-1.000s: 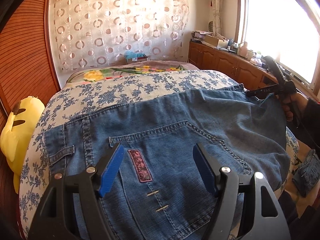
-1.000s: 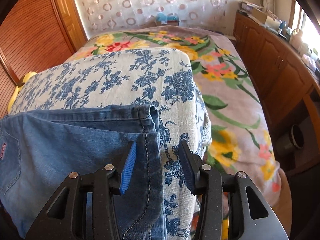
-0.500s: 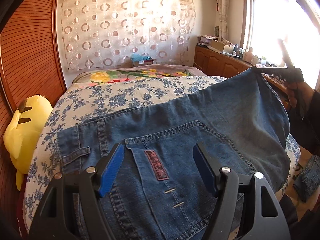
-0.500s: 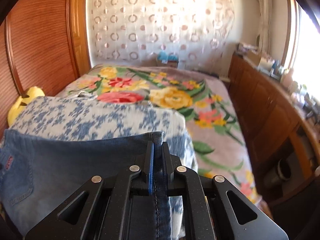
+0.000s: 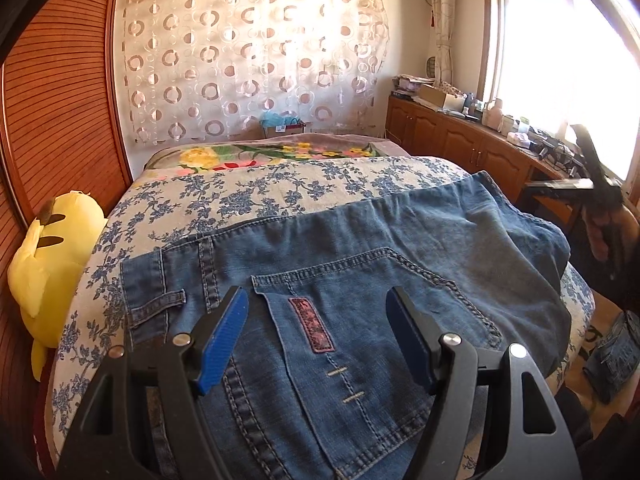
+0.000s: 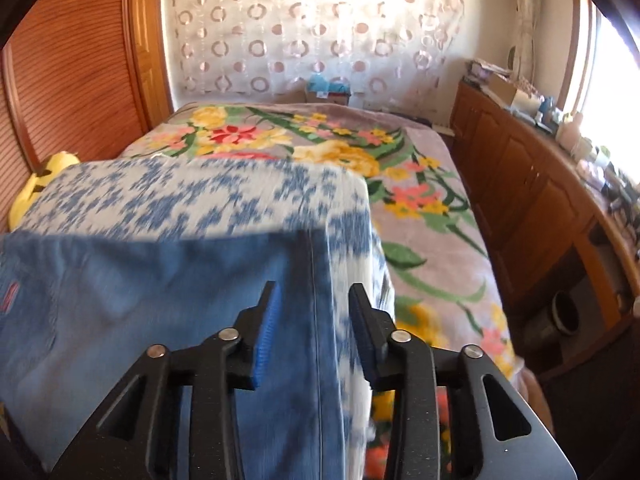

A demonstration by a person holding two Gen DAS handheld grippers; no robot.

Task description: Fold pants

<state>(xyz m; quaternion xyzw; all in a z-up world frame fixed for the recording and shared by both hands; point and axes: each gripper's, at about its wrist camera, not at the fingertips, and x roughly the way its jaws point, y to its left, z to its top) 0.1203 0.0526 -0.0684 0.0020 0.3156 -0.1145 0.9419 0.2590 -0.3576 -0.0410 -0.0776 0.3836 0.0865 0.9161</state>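
Note:
Blue denim pants (image 5: 360, 264) lie across a blue-flowered cover (image 5: 280, 188) on the bed, waistband to the left, back pocket with a red patch (image 5: 311, 324) near me. My left gripper (image 5: 316, 332) is open and hovers just above the pocket. My right gripper (image 6: 314, 320) is open, its fingers either side of the pants' side seam (image 6: 316, 300) near the hem corner, not pinching it. The right gripper also shows in the left wrist view (image 5: 592, 184), held off the right end of the pants.
A yellow plush toy (image 5: 48, 248) sits at the bed's left edge by the wooden wall panel. A floral blanket (image 6: 360, 152) covers the far bed. Wooden cabinets (image 6: 532, 200) with clutter run along the right under the window. More denim (image 5: 612, 356) lies on the floor.
My right gripper, shut on the hem and lifting it half a second ago, has opened and let the fabric drop back. The pants' right end has settled lower. My left gripper stayed open.

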